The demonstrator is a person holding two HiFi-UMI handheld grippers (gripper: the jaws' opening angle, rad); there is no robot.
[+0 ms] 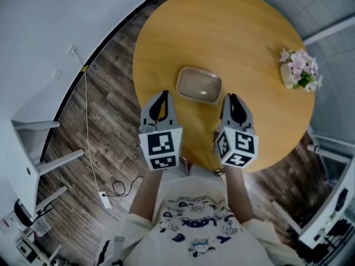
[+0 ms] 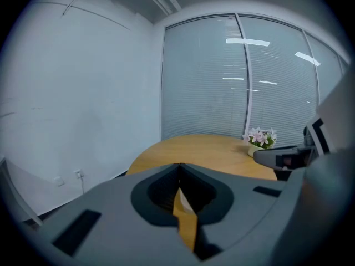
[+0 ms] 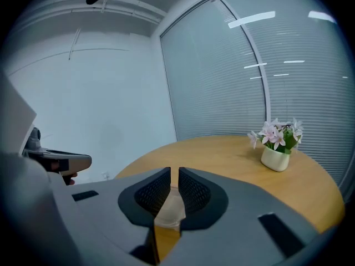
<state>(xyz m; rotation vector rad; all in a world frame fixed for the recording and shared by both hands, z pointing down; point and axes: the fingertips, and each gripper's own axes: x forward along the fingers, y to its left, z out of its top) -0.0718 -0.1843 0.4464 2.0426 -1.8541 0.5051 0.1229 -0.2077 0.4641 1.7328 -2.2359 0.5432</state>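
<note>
A shallow beige dish [image 1: 199, 85] sits empty near the middle of the round wooden table [image 1: 249, 32]. My left gripper [image 1: 162, 95] hovers just off the dish's near-left side, its jaws pressed together on nothing [image 2: 179, 166]. My right gripper [image 1: 232, 97] is level with it at the dish's near-right side, jaws drawn together with only a thin slit [image 3: 174, 172] and nothing held. A strip of the dish [image 3: 170, 208] shows beneath the right jaws. Each gripper appears at the edge of the other's view.
A small white pot of pink flowers [image 1: 299, 70] stands at the table's far right edge. On the wooden floor to the left run a white cable and power strip [image 1: 105, 199], beside white furniture legs [image 1: 47, 162]. Blinds [image 2: 233, 76] cover the glass wall behind the table.
</note>
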